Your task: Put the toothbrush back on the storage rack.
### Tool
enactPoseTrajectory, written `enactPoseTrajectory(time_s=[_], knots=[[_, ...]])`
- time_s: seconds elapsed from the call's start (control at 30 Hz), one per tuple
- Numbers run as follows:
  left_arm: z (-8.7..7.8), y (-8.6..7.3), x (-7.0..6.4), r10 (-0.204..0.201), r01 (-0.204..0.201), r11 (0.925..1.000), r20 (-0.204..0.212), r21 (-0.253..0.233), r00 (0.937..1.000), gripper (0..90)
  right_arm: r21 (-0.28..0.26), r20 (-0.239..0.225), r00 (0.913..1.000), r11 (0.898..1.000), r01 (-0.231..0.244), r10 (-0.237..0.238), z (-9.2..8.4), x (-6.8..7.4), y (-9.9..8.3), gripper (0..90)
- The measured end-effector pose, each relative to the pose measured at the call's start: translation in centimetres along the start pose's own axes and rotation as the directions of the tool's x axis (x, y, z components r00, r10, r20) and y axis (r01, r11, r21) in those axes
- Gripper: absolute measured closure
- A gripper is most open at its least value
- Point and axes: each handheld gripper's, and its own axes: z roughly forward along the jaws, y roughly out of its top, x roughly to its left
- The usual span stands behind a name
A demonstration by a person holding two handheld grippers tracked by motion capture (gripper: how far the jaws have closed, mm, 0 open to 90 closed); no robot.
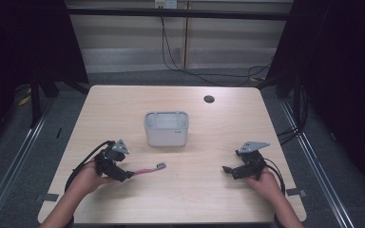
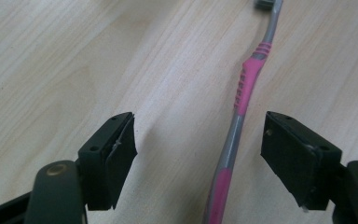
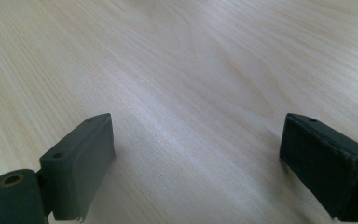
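Near the table's (image 1: 123, 102) front-left corner, the left gripper (image 1: 129, 175) straddles a pink-and-grey toothbrush (image 2: 242, 98) lying flat on the wood, jaws wide apart with neither pad touching the handle. This looks like the approach to a pick-up; next the jaws need to close squarely on the handle. Its long axis runs roughly along the front edge, bristle head pointing toward the right side. Toward the front-right corner, the right gripper (image 1: 226, 169) rests open and empty. A white bin (image 1: 166, 135) stands mid-table.
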Motion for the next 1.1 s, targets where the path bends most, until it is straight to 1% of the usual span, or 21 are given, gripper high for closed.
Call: enactPoseTrajectory(time_s=[0.03, 0.07, 0.13, 0.17, 0.2, 0.27, 0.33, 0.4, 0.43, 0.5, 0.57, 0.63, 0.67, 0.73, 0.77, 0.9, 0.93, 1.0, 1.03, 1.07, 1.1], knots=[[0.0, 0.1, -0.1, -0.008, 0.008, 1.0, 0.0, 0.004, 1.0, 26.2, 0.0, 0.0, 1.0, 1.0, 0.0, 0.0, 0.0, 0.0, 0.0, 9.6], [-0.1, 0.3, 0.0, 0.004, -0.004, 0.9998, 0.002, 0.02, 1.0, 26.3, 0.0, 0.0, 1.0, 1.0, 0.0, 0.0, 0.0, 0.0, 0.0, 9.6], [-0.2, 0.6, 0.0, 0.012, -0.012, 0.9991, -0.004, 0.04, 0.9999, 26.7, 0.0, 0.0, 1.0, 1.0, 0.0, 0.0, 0.0, 0.0, 0.0, 9.6], [-0.3, 1.0, 0.1, 0.0, 0.0, 0.9988, 0.0, 0.048, 1.0, 27.0, 0.0, 0.0, 1.0, 1.0, 0.0, 0.0, 0.0, 0.0, 0.0, 9.6], [-0.3, 1.0, 0.1, 0.0, 0.0, 0.9988, 0.0, 0.048, 1.0, 27.2, 0.0, 0.0, 1.0, 1.0, 0.0, 0.0, 0.0, 0.0, 0.0, 9.6], [-0.5, 1.6, 0.1, 0.003, -0.004, 0.9979, 0.004, 0.064, 1.0, 27.3, 0.0, 0.0, 1.0, 1.0, -0.001, 0.001, 0.0, 0.0, 0.0, 9.6], [-0.5, 2.0, 0.0, 0.012, -0.013, 0.9976, 0.006, 0.068, 0.9999, 27.7, 0.0, 0.0, 1.0, 1.0, 0.0, 0.0, 0.0, 0.0, 0.0, 9.6], [-0.5, 2.3, -0.1, 0.009, -0.009, 0.9975, 0.007, 0.07, 0.9999, 27.9, 0.0, 0.0, 1.0, 1.0, 0.0, 0.0, 0.0, 0.0, 0.0, 9.6], [-0.5, 2.5, 0.0, 0.023, -0.024, 0.9967, 0.005, 0.078, 0.9997, 28.3, 0.0, 0.0, 1.0, 1.0, 0.0, 0.0, 0.0, 0.0, 0.0, 9.6], [-0.6, 2.7, -0.1, 0.015, -0.016, 0.9969, 0.004, 0.077, 0.9999, 28.8, 0.0, 0.0, 1.0, 1.0, 0.0, 0.0, 0.0, 0.0, 0.0, 9.6], [-0.8, 3.2, -0.2, 0.026, -0.027, 0.9968, 0.007, 0.076, 0.9996, 29.8, 0.0, 0.0, 1.0, 1.0, 0.0, 0.0, 0.0, 0.0, 0.0, 9.6], [-0.9, 3.6, -0.3, 0.034, -0.035, 0.9953, 0.013, 0.09, 0.9993, 30.0, 0.0, 0.0, 1.0, 1.0, 0.0, 0.0, 0.0, 0.0, 0.0, 9.6], [-0.9, 4.0, -0.3, 0.048, -0.049, 0.9934, 0.013, 0.104, 0.9988, 30.1, 0.0, 0.0, 1.0, 1.0, -0.001, 0.001, 0.0, 0.0, 0.0, 9.6], [-0.8, 4.2, -0.4, 0.044, -0.045, 0.9937, 0.013, 0.102, 0.9989, 30.9, 0.0, 0.0, 1.0, 1.0, -0.001, 0.001, 0.0, 0.0, 0.0, 9.6], [-0.8, 4.6, -0.4, 0.06, -0.061, 0.992, 0.012, 0.111, 0.9981, 31.0, 0.0, 0.0, 1.0, 1.0, 0.0, 0.0, 0.0, 0.0, 0.0, 9.6], [-0.7, 4.9, -0.5, 0.057, -0.058, 0.9928, 0.011, 0.105, 0.9983, 32.0, 0.0, 0.0, 1.0, 1.0, -0.001, 0.001, 0.0, 0.0, 0.0, 9.6], [-0.7, 5.1, -0.5, 0.068, -0.069, 0.9907, 0.012, 0.117, 0.9976, 32.5, 0.0, 0.0, 1.0, 1.0, 0.0, 0.0, 0.0, 0.0, 0.0, 9.6], [-0.6, 5.2, -0.6, 0.064, -0.065, 0.991, 0.008, 0.117, 0.9979, 33.0, -0.001, 0.0, 1.0, 1.0, 0.0, 0.0, 0.0, 0.0, 0.0, 9.6], [-0.5, 5.3, -0.6, 0.069, -0.07, 0.99, 0.017, 0.122, 0.9975, 33.4, 0.0, 0.001, 1.0, 1.0, 0.0, 0.0, 0.0, 0.0, 0.0, 9.6], [-0.5, 5.3, -0.6, 0.069, -0.07, 0.99, 0.017, 0.122, 0.9975, 33.6, 0.0, 0.001, 1.0, 1.0, 0.0, 0.0, 0.0, 0.0, 0.0, 9.6], [-0.4, 5.6, -0.8, 0.079, -0.08, 0.989, 0.012, 0.125, 0.9968, 34.1, -0.001, 0.001, 1.0, 1.0, 0.0, 0.0, 0.0, 0.0, 0.0, 9.6]])
